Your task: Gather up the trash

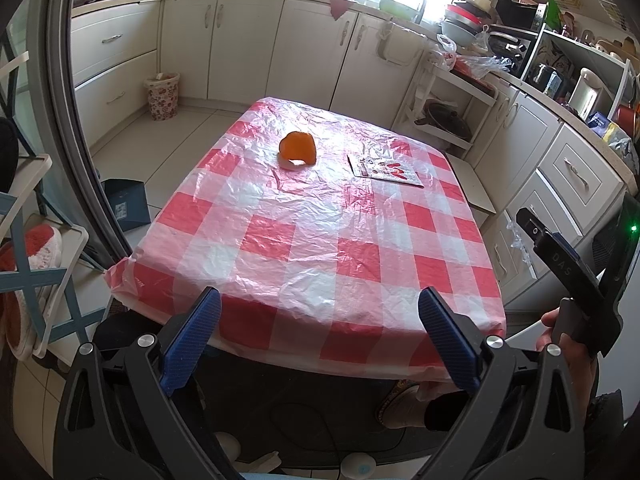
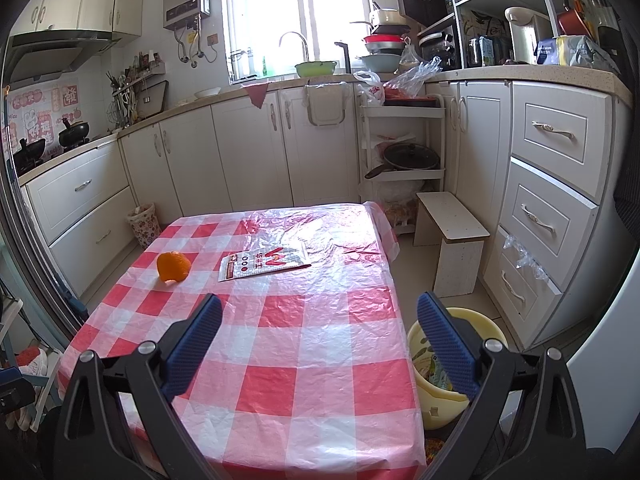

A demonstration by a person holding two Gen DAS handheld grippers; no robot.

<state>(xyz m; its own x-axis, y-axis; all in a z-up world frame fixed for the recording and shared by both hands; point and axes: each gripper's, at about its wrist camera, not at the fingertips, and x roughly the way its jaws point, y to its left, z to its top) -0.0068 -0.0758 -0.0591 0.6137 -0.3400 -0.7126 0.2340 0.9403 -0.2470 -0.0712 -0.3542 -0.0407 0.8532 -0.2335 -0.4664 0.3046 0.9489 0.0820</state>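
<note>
An orange peel (image 1: 298, 148) (image 2: 173, 266) lies on the red-and-white checked table (image 1: 312, 240) (image 2: 280, 340), toward its far left. A flat white-and-red wrapper (image 1: 384, 168) (image 2: 264, 265) rests to the right of it. My left gripper (image 1: 320, 336) hangs open above the table's near edge, nothing between its blue pads. My right gripper (image 2: 320, 340) is open too, over the near right part of the table. A yellow bin (image 2: 444, 364) with scraps inside stands on the floor by the table's right side. The other gripper's body (image 1: 568, 272) shows at the right of the left wrist view.
A floral wastebasket (image 1: 162, 96) (image 2: 143, 224) stands by the far cabinets. A small white stool (image 2: 452, 236) sits right of the table. Cabinets and drawers line the back and right walls. A blue rack (image 1: 28, 264) stands left. A slippered foot (image 1: 404, 404) shows under the table.
</note>
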